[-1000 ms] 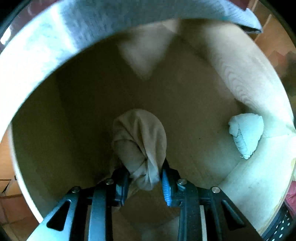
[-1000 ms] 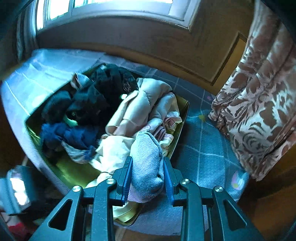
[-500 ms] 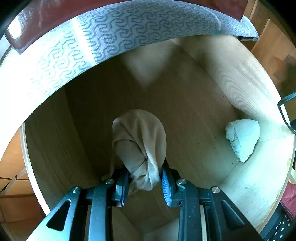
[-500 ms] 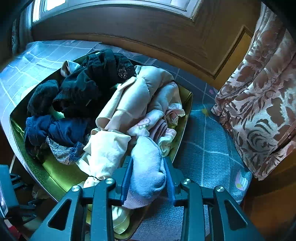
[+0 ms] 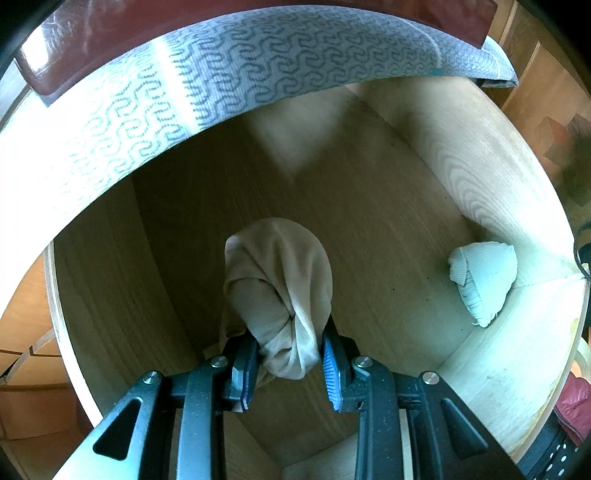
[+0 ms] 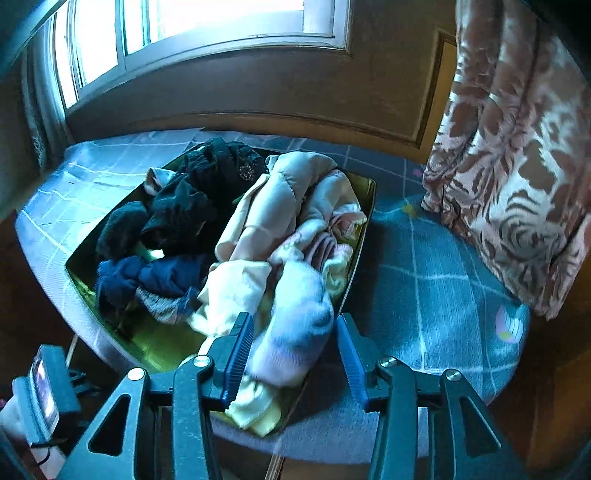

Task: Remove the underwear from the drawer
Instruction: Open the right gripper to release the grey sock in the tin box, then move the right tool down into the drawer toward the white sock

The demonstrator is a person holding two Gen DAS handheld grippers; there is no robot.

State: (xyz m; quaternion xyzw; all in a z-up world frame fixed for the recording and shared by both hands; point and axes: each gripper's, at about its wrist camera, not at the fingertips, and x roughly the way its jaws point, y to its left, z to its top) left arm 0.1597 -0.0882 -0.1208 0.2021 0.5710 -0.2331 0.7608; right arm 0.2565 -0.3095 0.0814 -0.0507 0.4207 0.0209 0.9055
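A pale wooden drawer [image 5: 461, 177] lies open under a patterned grey cloth [image 5: 221, 74]. Above the drawer's floor, the left gripper [image 5: 288, 363] is clamped on a rolled beige underwear bundle [image 5: 280, 291]; a rolled white bundle [image 5: 484, 280] sits in the drawer's right corner. Away from the drawer, on a blue checked bedspread [image 6: 436, 295], the right gripper [image 6: 295, 354] is opening, its pads clear of a blurred light-blue bundle [image 6: 295, 325] over a gold tray [image 6: 365, 218] heaped with clothes.

Window [image 6: 207, 22] glare, dim interior, fisheye-warped edges
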